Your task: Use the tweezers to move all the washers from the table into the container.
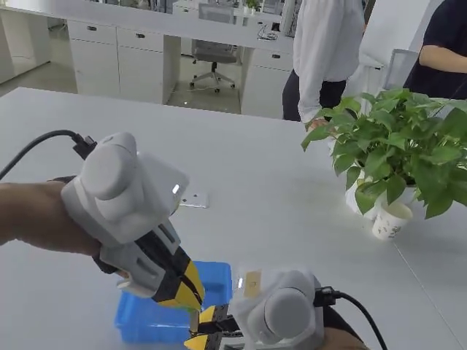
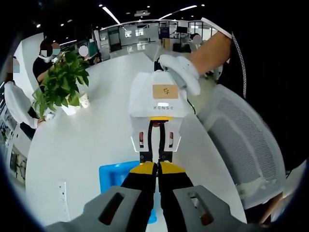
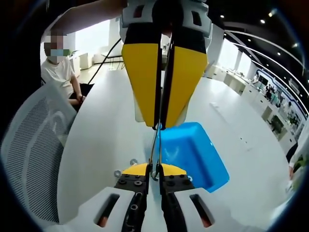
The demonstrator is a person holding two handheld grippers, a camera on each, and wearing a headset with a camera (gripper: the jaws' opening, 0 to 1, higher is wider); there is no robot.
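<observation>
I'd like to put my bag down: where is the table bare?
Bare: the table from the plant across to the left gripper, bar one small flat piece. Crowded: the near edge, where the right gripper meets it by the container.

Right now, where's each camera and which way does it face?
Head view: headset, looking forward and down at the table; forearm, left gripper, right gripper show.
Left gripper view: on the left gripper, facing the right gripper head-on; own jaws below.
Right gripper view: on the right gripper, facing the left gripper's yellow jaws; tweezers reach its own jaws.
Shared: all see the blue container.
</observation>
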